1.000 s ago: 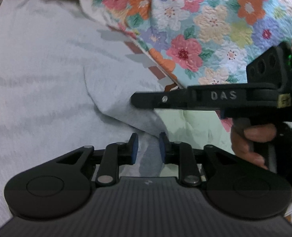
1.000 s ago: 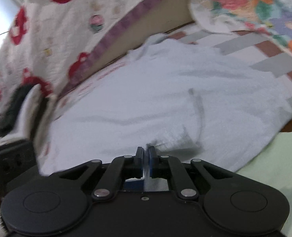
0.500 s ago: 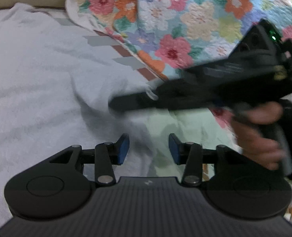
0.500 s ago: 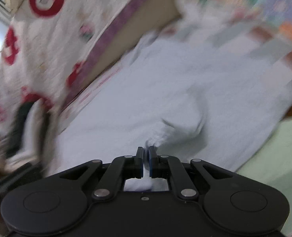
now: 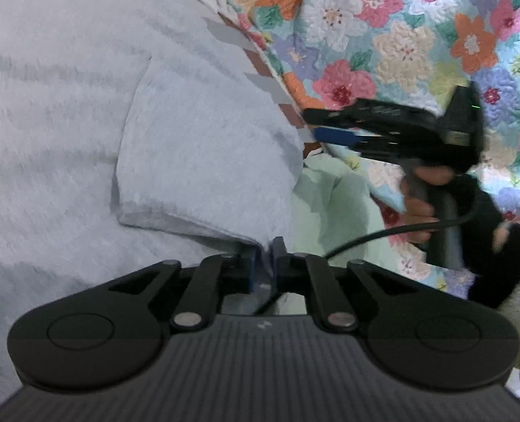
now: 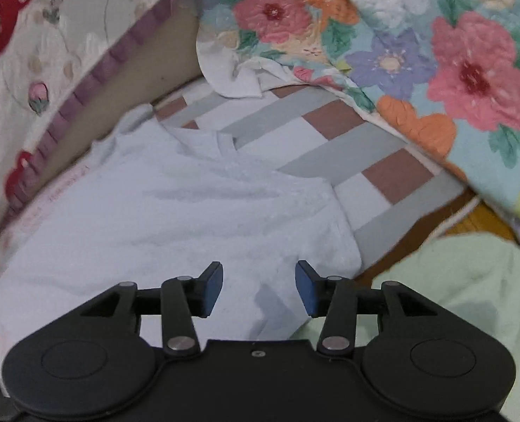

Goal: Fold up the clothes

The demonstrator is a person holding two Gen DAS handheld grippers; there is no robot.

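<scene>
Left wrist view, from its left side across: a pale blue-white garment (image 5: pixel 66 112) covers the left and middle, with one sleeve or flap (image 5: pixel 207 161) folded over onto the body and ending in a neat lower edge. The corner of that fold runs down into the left tongs (image 5: pixel 263 263), whose blue pads are drawn nearly together with cloth pinched between them. Right of the fold lies a pale green cloth (image 5: pixel 333 204), then the right tongs (image 5: pixel 325 130), blurred, held in a person's hand (image 5: pixel 421 197) in a black sleeve, over a flowered quilt (image 5: pixel 383 35). A black cable (image 5: pixel 383 235) runs from that handle toward the left tongs.

Right wrist view, again left to right: a white cover with red bear prints (image 6: pixel 24 70) and a purple ruffle stands at the left, then the garment (image 6: pixel 161 211) lies flat on a grey, white and brown striped sheet (image 6: pixel 348 154) of the bed. The right tongs (image 6: pixel 259 288) stand wide apart and hold nothing, hovering just over the garment's near right corner. To the right are the flowered quilt (image 6: pixel 453 56) and the pale green cloth (image 6: pixel 470 281).
</scene>
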